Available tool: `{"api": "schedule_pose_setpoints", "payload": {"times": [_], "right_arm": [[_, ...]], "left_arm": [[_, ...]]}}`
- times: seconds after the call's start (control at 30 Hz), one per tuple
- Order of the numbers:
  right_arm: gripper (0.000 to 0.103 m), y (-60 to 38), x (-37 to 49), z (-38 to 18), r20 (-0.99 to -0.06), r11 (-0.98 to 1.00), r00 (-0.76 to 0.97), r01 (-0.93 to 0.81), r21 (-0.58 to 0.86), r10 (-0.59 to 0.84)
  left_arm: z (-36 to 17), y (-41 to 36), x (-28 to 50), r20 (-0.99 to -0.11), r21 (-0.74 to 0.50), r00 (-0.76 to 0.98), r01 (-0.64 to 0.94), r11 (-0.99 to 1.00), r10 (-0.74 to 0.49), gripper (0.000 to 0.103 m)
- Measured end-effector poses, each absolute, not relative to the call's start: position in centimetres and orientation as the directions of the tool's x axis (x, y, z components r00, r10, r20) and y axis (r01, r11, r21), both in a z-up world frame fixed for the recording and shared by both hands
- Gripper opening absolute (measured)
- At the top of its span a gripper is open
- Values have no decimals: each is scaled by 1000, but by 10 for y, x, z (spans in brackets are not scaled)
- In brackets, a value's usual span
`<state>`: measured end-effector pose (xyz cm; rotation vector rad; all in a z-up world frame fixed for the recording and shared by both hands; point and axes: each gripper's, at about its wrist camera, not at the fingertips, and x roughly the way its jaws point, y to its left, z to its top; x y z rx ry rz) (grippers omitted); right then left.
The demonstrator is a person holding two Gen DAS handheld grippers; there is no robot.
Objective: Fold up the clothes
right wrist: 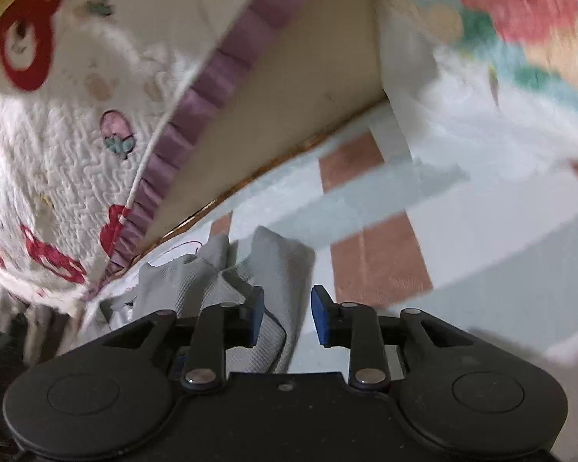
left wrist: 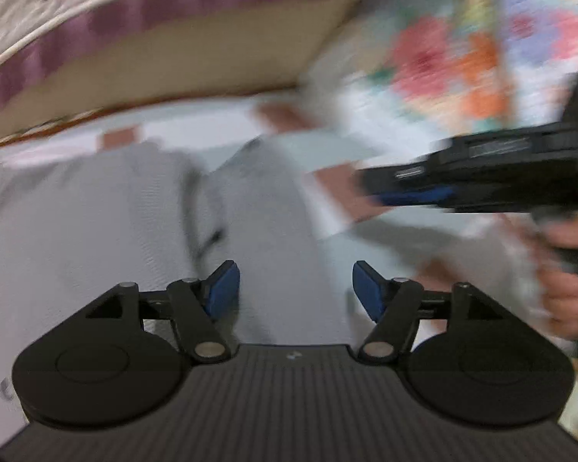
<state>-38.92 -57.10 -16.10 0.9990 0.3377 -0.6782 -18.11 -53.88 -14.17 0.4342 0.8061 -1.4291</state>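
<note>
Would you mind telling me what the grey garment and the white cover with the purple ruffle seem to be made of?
The grey garment looks like a soft knitted fabric, matt, with a fine waffle or ribbed texture; probably cotton, though that is unclear. The white cover looks like quilted cloth: wavy stitch lines puff its surface. Its purple ruffle seems a thin pleated woven fabric.

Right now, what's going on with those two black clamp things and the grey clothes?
A person is folding a grey garment spread on a checked bedsheet, holding a gripper in each hand. The left gripper hangs open over the cloth, gripping nothing. The right gripper is also open, with the garment's edge lying loose by its left pad.
</note>
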Motion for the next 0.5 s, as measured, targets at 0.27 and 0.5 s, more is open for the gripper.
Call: {"api": "schedule_pose_setpoints", "payload": {"times": [0.27,0.5], "right_arm": [[55,-583,-380,-170,-464,323,857,514,795,-221],[61,-596,-382,-193,-487,173,862,506,845,-142]], "left_arm": [[-129,-507,-171,-582,-407,-234,913,29,-779,3],[-139,-498,-191,-537,-423,-352,899,-117,-767,3]]}}
